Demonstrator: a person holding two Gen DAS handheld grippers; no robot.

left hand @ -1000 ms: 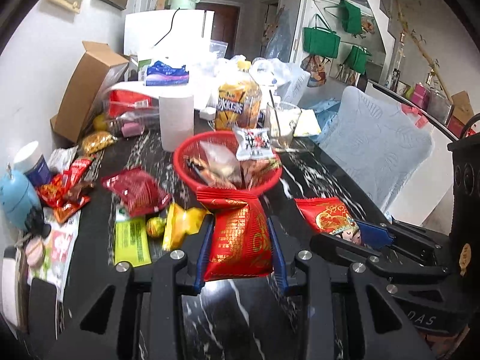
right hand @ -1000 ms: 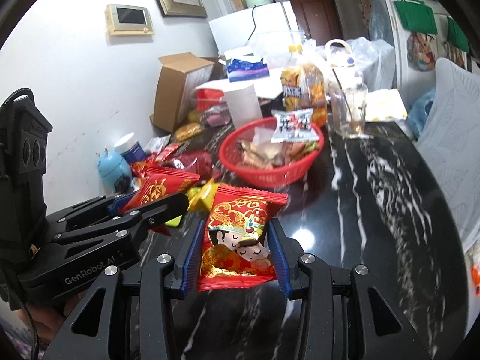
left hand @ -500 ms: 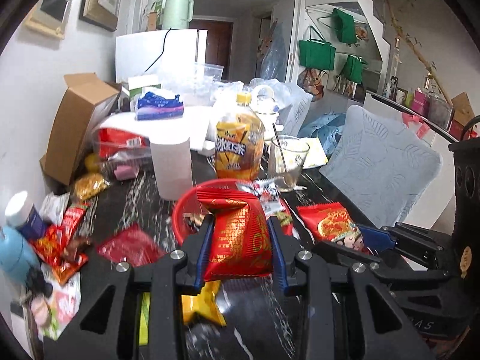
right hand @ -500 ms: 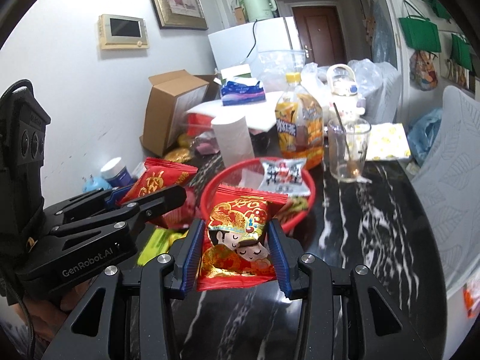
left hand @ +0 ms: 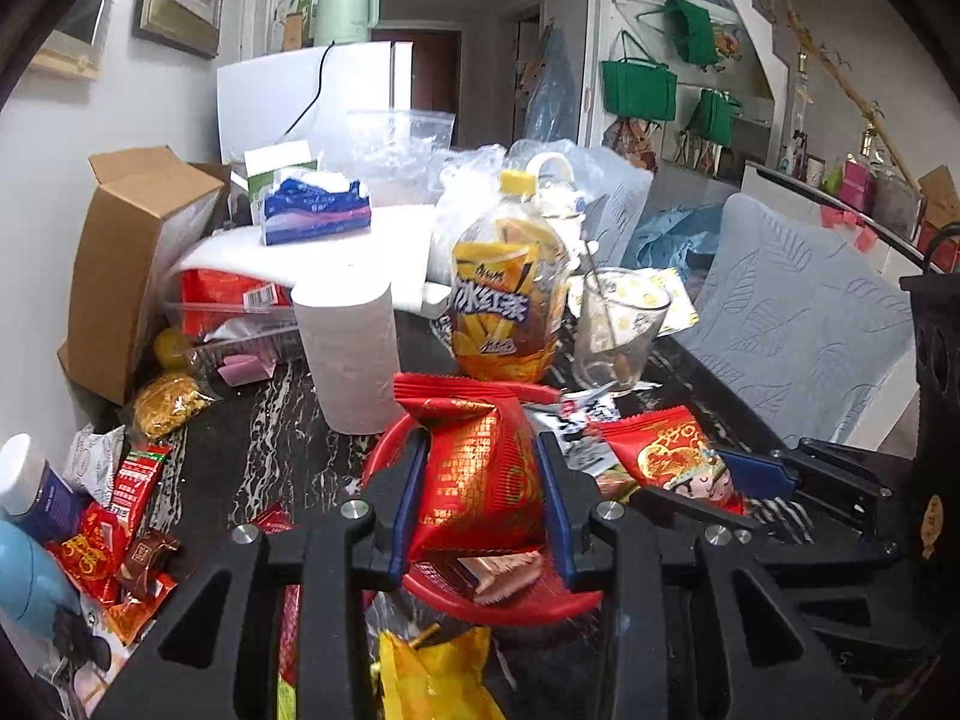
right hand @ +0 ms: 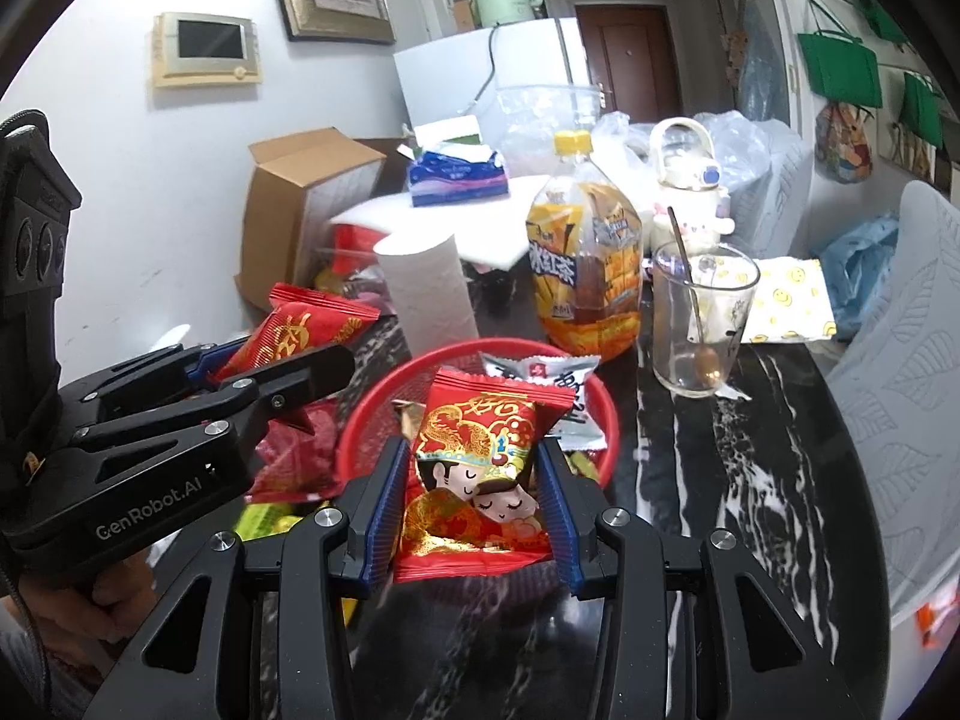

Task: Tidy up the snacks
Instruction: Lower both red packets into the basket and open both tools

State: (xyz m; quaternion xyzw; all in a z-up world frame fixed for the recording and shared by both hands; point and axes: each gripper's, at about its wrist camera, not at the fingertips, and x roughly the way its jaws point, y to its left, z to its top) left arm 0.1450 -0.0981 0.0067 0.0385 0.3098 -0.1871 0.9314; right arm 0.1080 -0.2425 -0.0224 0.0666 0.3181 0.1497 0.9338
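My left gripper (left hand: pixel 480 498) is shut on a red and gold snack packet (left hand: pixel 474 474), held over the near rim of the red basket (left hand: pixel 510 603). My right gripper (right hand: pixel 471 510) is shut on a red packet with two cartoon faces (right hand: pixel 480 468), held just above the red basket (right hand: pixel 372 420), which holds several snacks. In the right wrist view the left gripper (right hand: pixel 258 366) comes in from the left with its red packet (right hand: pixel 300 330). In the left wrist view the right gripper (left hand: pixel 756 474) enters from the right with its cartoon packet (left hand: pixel 672 456).
Behind the basket stand a paper roll (left hand: pixel 351 354), an iced tea bottle (left hand: pixel 507 306) and a glass with a spoon (right hand: pixel 699 324). Loose snacks (left hand: pixel 108 540) lie on the black marble table (right hand: pixel 750 480) at left. A cardboard box (left hand: pixel 132 258) leans at the back left.
Both grippers have carried their packets forward across the table, from short of the basket to over it. The basket, bottle and glass now loom closer. Neither grip has changed.
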